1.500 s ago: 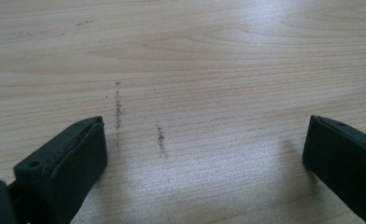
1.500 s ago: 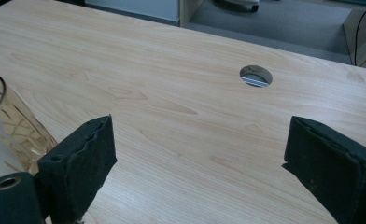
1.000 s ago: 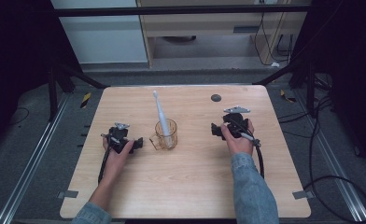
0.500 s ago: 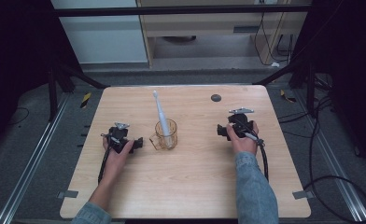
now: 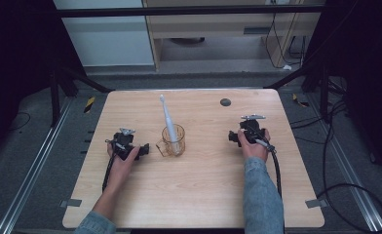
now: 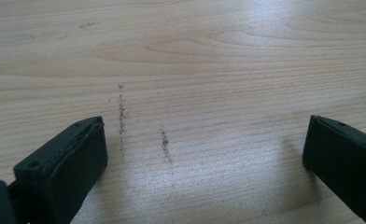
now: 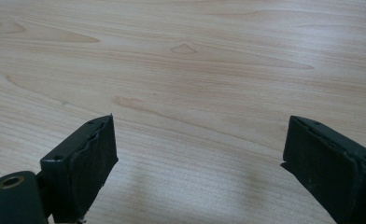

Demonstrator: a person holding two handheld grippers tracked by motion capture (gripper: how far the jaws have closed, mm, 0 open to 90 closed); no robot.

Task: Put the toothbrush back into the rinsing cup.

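The toothbrush (image 5: pixel 168 119) stands in the amber glass mug (image 5: pixel 173 141), leaning toward the far table edge, bristle end up. By this evidence the placement step appears complete. The left gripper (image 5: pixel 143 150) rests on the wooden table (image 5: pixel 203 195) to the left of the mug, near its handle but apart from it; its jaws are spread and hold nothing. The right gripper (image 5: pixel 231 137) rests well to the right of the mug, jaws likewise spread and unloaded. Probably nothing remains to be done.

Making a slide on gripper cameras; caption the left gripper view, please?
Left gripper with jaws wide open, low over the bare wooden table.
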